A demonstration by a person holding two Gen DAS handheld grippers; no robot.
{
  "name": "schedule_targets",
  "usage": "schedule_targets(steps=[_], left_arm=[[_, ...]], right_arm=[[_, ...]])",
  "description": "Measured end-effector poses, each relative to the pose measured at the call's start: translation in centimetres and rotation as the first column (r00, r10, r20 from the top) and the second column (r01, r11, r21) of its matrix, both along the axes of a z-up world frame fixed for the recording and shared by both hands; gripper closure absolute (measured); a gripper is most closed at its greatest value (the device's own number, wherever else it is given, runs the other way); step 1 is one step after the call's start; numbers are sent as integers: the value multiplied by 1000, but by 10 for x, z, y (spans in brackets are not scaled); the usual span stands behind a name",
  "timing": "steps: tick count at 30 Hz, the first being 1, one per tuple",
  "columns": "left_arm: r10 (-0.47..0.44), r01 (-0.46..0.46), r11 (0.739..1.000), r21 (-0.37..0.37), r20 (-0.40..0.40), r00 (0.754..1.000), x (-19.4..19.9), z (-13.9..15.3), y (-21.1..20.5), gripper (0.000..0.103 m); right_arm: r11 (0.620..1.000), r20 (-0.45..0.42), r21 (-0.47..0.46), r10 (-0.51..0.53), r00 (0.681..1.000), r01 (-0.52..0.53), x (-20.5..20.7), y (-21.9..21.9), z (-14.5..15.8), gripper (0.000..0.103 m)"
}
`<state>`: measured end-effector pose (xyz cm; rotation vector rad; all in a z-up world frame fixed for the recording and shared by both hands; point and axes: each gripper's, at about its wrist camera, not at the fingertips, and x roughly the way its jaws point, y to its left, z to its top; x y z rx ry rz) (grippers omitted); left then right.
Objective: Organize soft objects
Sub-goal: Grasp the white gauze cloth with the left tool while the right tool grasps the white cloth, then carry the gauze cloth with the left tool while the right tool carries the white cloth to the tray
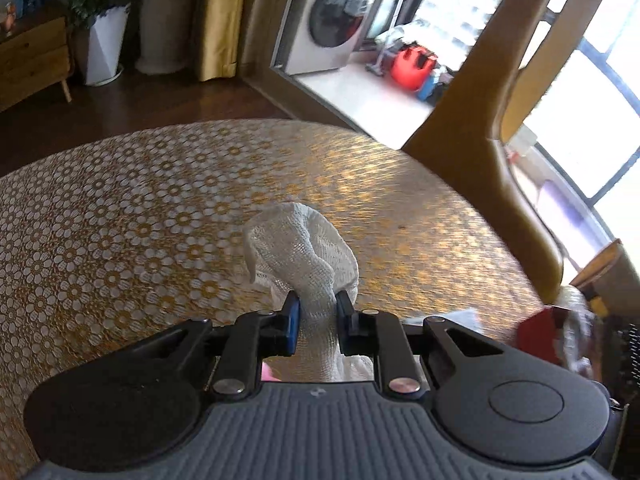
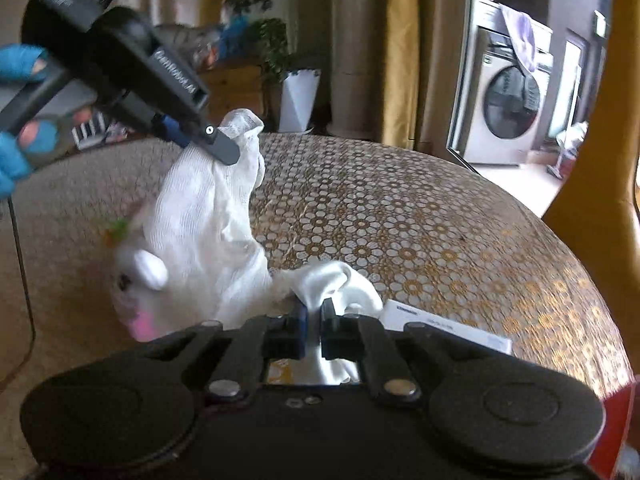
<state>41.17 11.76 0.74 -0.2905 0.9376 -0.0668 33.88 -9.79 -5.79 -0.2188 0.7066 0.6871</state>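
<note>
1. The left gripper (image 1: 317,312) is clamped on a bunched white mesh cloth (image 1: 304,248), which is squeezed between the two pads and puffs out in a loose loop beyond the fingertips
2. The right gripper (image 2: 315,310) is pinched tight on another part of the white fabric, a smoother fold rising just above its nearly touching fingers
3. From the right wrist view, the left gripper (image 2: 208,142) comes in from the upper left and holds the cloth (image 2: 208,216) up high, so the fabric hangs stretched between the two grippers above the table
4. A white plush toy (image 2: 140,280) with a pink patch and a small green-and-orange detail sits just beside the hanging cloth, blurred
5. A white card or box (image 2: 444,326) lies on the tabletop just right of the right gripper
6. Below everything is a round table with a gold and white flower-patterned tablecloth (image 1: 120,220)
7. A mustard chair back (image 1: 480,92) stands at the table's far right edge
</note>
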Motion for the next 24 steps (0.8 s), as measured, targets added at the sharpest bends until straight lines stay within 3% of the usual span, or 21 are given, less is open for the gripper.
schedule_targets(steps=[7,24], left_arm=[[-67,67,998,5,38,997,-40,27,-39,87],[-187,188,982,-8,97,978,-95,69,-126,87]], right_arm=[[993,16,94,-67,998,66,-38,-40,43,98],[960,109,178,-239,965,217,-107,-140,114,98]])
